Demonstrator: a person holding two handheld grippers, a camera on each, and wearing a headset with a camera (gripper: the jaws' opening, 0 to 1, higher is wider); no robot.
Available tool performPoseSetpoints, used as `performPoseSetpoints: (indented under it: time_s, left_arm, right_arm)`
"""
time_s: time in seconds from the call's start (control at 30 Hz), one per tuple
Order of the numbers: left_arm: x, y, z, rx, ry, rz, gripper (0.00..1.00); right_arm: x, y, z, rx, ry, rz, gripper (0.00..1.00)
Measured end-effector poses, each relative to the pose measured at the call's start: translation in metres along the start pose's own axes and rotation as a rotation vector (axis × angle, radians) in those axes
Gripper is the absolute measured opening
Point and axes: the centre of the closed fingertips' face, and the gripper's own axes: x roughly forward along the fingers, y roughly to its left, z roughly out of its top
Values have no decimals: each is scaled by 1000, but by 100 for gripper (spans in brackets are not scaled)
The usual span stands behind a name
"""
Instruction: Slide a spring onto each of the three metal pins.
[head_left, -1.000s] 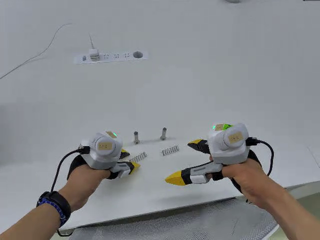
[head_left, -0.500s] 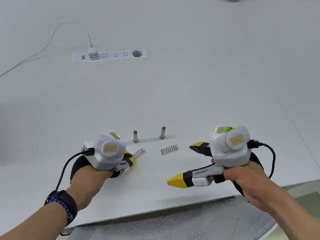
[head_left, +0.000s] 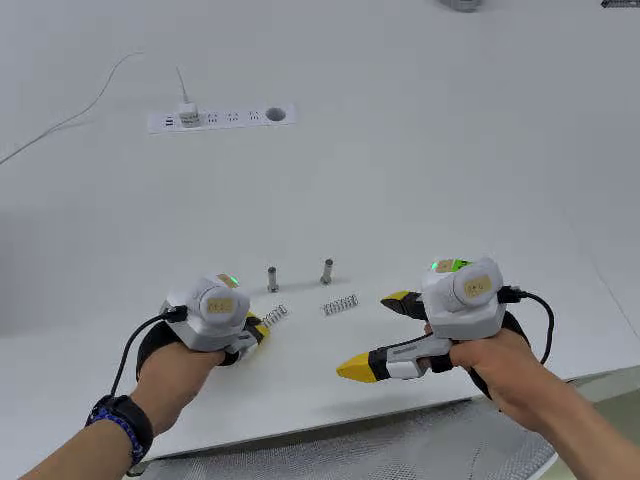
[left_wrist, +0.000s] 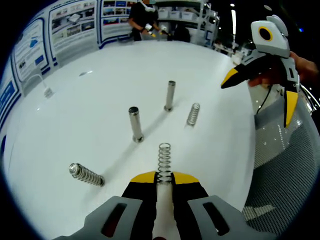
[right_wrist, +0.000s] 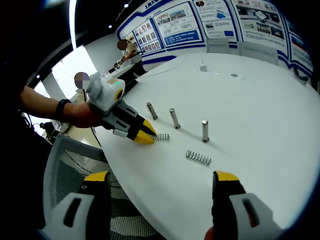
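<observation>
Left tool (left_wrist: 157, 177) is clamped on one end of a spring (left_wrist: 164, 159) that pokes out low over the plain white bench (head_left: 420, 180), just short of two upright pins (left_wrist: 134, 125), while the right tool (right_wrist: 160, 177) hangs wide open, holding nothing. Another loose spring (head_left: 340, 304) lies flat near one pin, and a third spring (left_wrist: 86, 174) lies off to the side. Well back on the bench sits a power strip (head_left: 221, 116) with a white cable, and blue-and-white display boards (right_wrist: 175, 22) line the room's walls.

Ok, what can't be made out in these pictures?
- Left gripper view: near end of the held spring, covered by the left claw tips.
- Left gripper view: whether the lying coil holds a pin; too small.
- Head view: the left claw's grip, mostly hidden under its own body.
</observation>
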Motion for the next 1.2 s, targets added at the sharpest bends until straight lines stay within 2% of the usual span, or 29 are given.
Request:
performPoseSetpoints:
  time_s: [0.23,0.57,0.8,1.2]
  left_arm:
    - [-12,-2,-2,-18,-14,2,10]
    - [-39,-8,3,-38,-61,0,10]
    - [-57,-16,7,-21,-86,-5,10]
    - [-75,-24,10,26,-91,-15,10]
  right_arm:
    - [0,1,2,4,-7,8,84]
    - [0,2,13,61,-62,28,80]
    - [2,8,21,101,-100,62,74]
    - [16,22,27,107,-100,110,69]
